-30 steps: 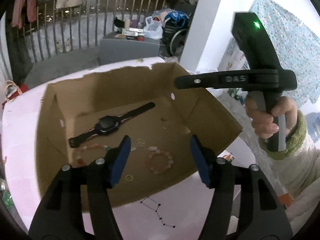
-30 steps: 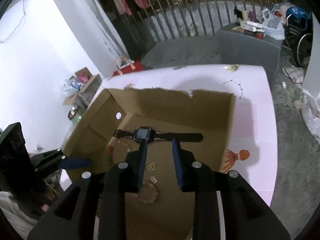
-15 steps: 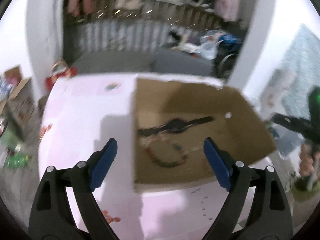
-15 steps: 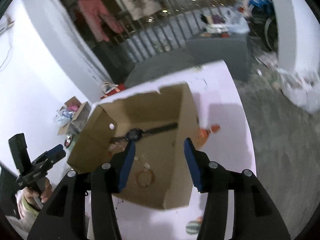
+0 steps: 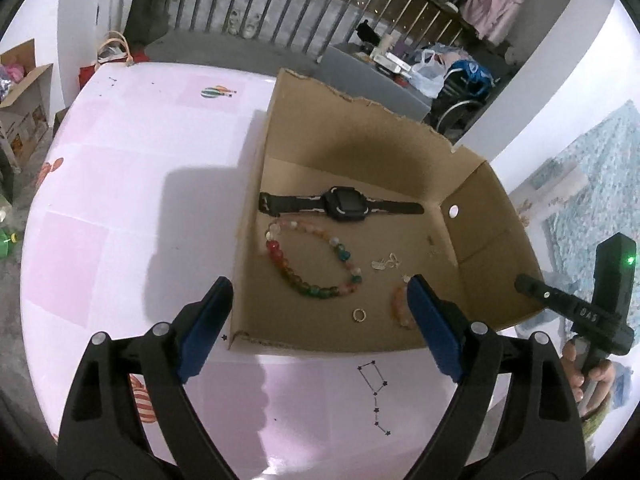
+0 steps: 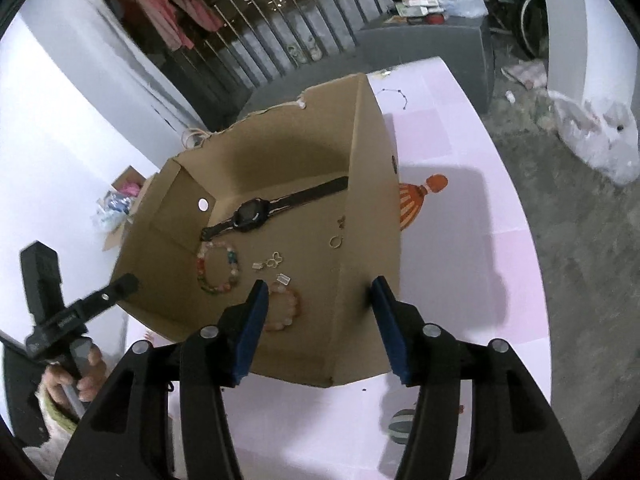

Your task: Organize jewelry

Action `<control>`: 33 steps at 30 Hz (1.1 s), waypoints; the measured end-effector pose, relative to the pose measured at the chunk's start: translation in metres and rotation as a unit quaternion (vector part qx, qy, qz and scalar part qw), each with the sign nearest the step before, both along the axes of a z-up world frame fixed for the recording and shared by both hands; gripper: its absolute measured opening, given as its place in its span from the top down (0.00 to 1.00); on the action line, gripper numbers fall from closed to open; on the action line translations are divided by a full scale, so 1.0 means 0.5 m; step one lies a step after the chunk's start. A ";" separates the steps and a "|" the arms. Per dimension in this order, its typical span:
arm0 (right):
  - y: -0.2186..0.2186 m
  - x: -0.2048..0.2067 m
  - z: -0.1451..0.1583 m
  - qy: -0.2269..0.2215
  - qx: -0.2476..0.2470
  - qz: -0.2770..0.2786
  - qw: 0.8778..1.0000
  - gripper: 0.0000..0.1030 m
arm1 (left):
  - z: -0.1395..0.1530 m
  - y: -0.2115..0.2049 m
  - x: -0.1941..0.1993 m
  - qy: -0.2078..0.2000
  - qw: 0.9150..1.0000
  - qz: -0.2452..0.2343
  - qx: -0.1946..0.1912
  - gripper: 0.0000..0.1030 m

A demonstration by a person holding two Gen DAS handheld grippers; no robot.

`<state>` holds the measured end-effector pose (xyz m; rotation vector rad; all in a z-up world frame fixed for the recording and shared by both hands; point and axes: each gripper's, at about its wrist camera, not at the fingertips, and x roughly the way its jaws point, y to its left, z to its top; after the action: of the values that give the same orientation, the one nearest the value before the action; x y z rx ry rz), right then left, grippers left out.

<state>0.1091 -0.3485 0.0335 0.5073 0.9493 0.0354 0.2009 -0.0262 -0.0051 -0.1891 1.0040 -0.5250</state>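
Both your left tool (image 5: 316,320) and right tool (image 6: 318,330), jaws just widened and empty, hover over the open brown cardboard box (image 5: 476,248) on the pink desk (image 5: 132,208), where the limp multicoloured bead bracelet (image 5: 312,260) lies mid-floor; pinch one bead.

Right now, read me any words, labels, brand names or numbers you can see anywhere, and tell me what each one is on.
"DAS": raised letters on the crossbar of the right gripper, seen from the left wrist view.
The same lettering on the left gripper, in the right wrist view, is too blurred to read.
The watch has a dark screen with nothing legible.
The cardboard box carries no print.
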 end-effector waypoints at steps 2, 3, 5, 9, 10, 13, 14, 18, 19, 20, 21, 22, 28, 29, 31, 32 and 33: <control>0.002 -0.004 0.009 -0.008 0.008 0.005 1.000 0.48 | 0.010 0.005 -0.017 -0.016 1.000 0.006 0.011 0.19; 0.007 -0.005 0.013 -0.012 0.007 0.007 1.000 0.48 | 0.015 0.006 -0.024 -0.021 1.000 0.007 0.013 0.19; 0.019 -0.009 0.017 -0.013 0.003 0.011 1.000 0.48 | 0.025 0.021 -0.040 -0.021 1.000 0.015 0.009 0.19; 0.038 -0.024 0.014 -0.012 0.012 0.023 1.000 0.48 | 0.036 0.055 -0.074 -0.018 0.999 0.029 0.003 0.19; 0.040 -0.030 0.014 -0.012 0.012 0.024 1.000 0.48 | 0.036 0.063 -0.084 -0.016 0.999 0.032 0.001 0.19; 0.049 -0.055 0.014 -0.008 0.018 0.025 0.999 0.48 | 0.034 0.080 -0.110 -0.011 0.999 0.037 -0.005 0.19; 0.052 -0.061 0.014 -0.007 0.019 0.024 1.000 0.48 | 0.033 0.083 -0.118 -0.011 0.999 0.038 -0.004 0.19; 0.063 -0.092 0.010 0.001 0.009 0.021 1.000 0.48 | 0.030 0.086 -0.135 -0.006 0.999 0.034 -0.004 0.19; 0.067 -0.095 0.007 0.002 0.007 0.021 1.000 0.48 | 0.026 0.086 -0.139 -0.003 0.999 0.034 -0.004 0.19; 0.069 -0.099 0.001 0.004 0.006 0.021 1.000 0.48 | 0.020 0.086 -0.143 0.000 0.999 0.033 -0.003 0.18; 0.070 -0.103 -0.003 0.001 0.005 0.021 1.000 0.48 | 0.013 0.087 -0.143 0.003 0.999 0.033 -0.002 0.19; 0.072 -0.103 -0.004 -0.003 0.002 0.022 1.000 0.48 | 0.007 0.088 -0.144 0.003 0.999 0.034 -0.002 0.19; 0.081 -0.136 0.013 -0.031 -0.021 0.018 0.999 0.48 | 0.024 0.096 -0.173 -0.038 0.998 0.044 0.013 0.18; 0.082 -0.151 0.024 -0.042 -0.035 0.012 0.998 0.48 | 0.029 0.099 -0.178 -0.048 0.998 0.048 0.017 0.17; 0.083 -0.176 0.037 -0.059 -0.051 0.002 0.997 0.43 | 0.045 0.108 -0.204 -0.075 0.995 0.058 0.028 0.17; 0.085 -0.194 0.045 -0.070 -0.061 -0.004 0.996 0.40 | 0.055 0.111 -0.221 -0.091 0.993 0.063 0.034 0.17; 0.087 -0.211 0.052 -0.079 -0.070 -0.010 0.994 0.37 | 0.060 0.117 -0.231 -0.100 0.992 0.065 0.037 0.16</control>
<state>0.0038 -0.3049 0.0595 0.3780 0.7855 -0.0088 0.0853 0.0322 0.0250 -0.1317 0.8082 -0.3799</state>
